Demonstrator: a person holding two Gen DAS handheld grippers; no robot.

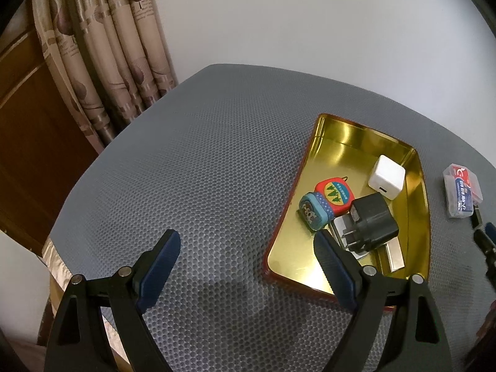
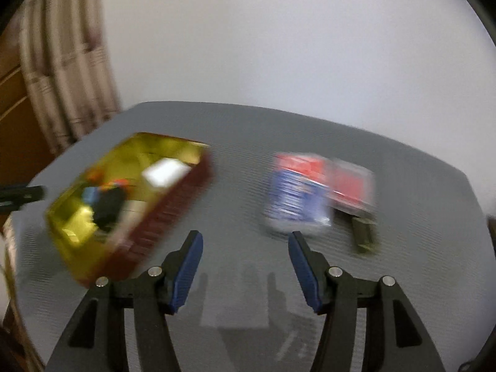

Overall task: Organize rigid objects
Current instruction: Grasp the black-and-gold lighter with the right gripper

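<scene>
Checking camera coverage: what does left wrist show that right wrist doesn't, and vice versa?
Left wrist only: sharp detail inside the tin, namely the white cube charger, black plug adapter, red tree-print eraser, blue eraser and a silver metal piece; the open left gripper over bare mat.

Right wrist only: a red box and a dark small object behind the blue-and-red pack, all motion-blurred; the open, empty right gripper.

Both: the gold-lined rectangular tin tray, the clear-cased blue-and-red pack, grey dotted table mat, curtain.
</scene>
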